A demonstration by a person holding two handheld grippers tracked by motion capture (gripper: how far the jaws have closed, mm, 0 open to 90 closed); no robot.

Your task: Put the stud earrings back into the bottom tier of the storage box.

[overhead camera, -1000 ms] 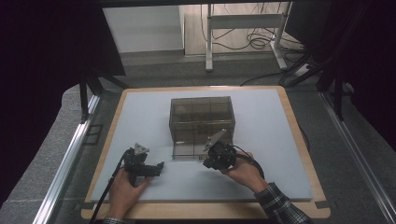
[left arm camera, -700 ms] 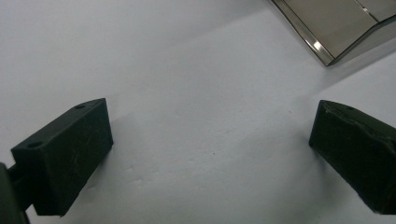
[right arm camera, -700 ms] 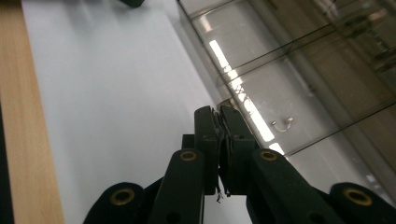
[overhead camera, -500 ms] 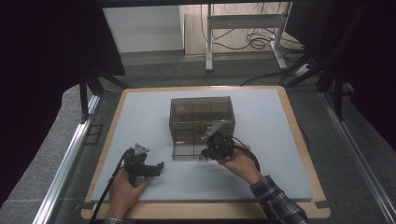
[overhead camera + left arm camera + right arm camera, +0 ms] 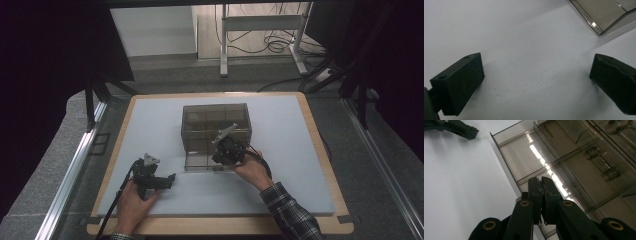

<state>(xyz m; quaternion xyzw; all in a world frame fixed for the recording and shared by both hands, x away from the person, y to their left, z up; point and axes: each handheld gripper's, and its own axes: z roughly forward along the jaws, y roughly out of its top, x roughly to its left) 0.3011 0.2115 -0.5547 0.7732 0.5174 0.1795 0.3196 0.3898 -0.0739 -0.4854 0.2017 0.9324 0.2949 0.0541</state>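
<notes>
Currently the smoky transparent plastic drawer box (image 5: 215,129) sits mid-desk, its lowest drawer (image 5: 204,161) pulled out toward the near edge. Right black gripper (image 5: 541,182), jaws pinched together, grips that drawer's front wall. Left black gripper (image 5: 536,77), jaws spread wide, hovers over bare white desk (image 5: 280,195) near the front-left corner.

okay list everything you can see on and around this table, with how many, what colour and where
Drawer box: one, smoky clear plastic, middle of the table, bottom drawer pulled out toward the person.
Small parts in the box: a few, clear, in its compartments; too blurred to name.
Table mat: one, white, covering the board.
Board: one, light wood, under the mat.
Metal stand: one, white, on the floor beyond the table, with black cables beside it.
Left tongs: one, black, jaws wide open over bare mat, near left.
Right tongs: one, black, jaws closed at the pulled-out drawer's front edge.
Hands: two, left hand bare, right hand with a plaid sleeve.
</notes>
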